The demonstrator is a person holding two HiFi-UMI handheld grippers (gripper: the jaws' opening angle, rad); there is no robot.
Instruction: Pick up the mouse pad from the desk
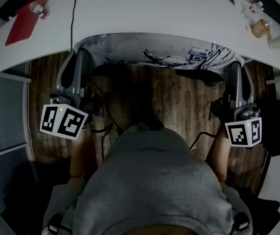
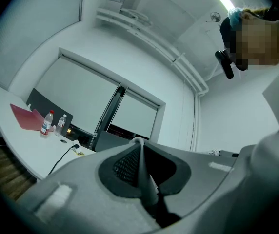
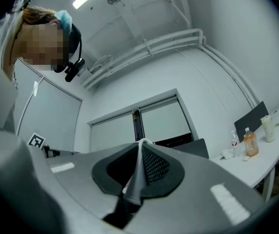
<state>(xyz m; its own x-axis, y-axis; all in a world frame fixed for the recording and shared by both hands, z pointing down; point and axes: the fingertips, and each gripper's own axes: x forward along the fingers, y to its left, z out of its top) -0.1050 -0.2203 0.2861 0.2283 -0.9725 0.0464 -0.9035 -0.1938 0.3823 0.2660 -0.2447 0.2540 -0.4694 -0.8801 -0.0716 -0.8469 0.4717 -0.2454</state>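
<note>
The mouse pad (image 1: 154, 48), pale with a dark ink-style print, is stretched between both grippers just off the near edge of the white desk (image 1: 169, 13). My left gripper (image 1: 82, 55) is shut on the pad's left end. My right gripper (image 1: 234, 68) is shut on its right end. In the left gripper view the pad's thin edge (image 2: 143, 174) stands pinched between the dark pads of the left gripper (image 2: 138, 145). The right gripper view shows the same: the pad's edge (image 3: 134, 177) is clamped in the right gripper (image 3: 140, 146). Both grippers point level.
On the desk lie a red folder (image 1: 25, 21) with small bottles beside it, a black cable (image 1: 72, 18), and an orange drink bottle (image 1: 260, 28) at the right. Wooden floor (image 1: 179, 102) lies below the pad. The person's grey top (image 1: 150, 180) fills the lower head view.
</note>
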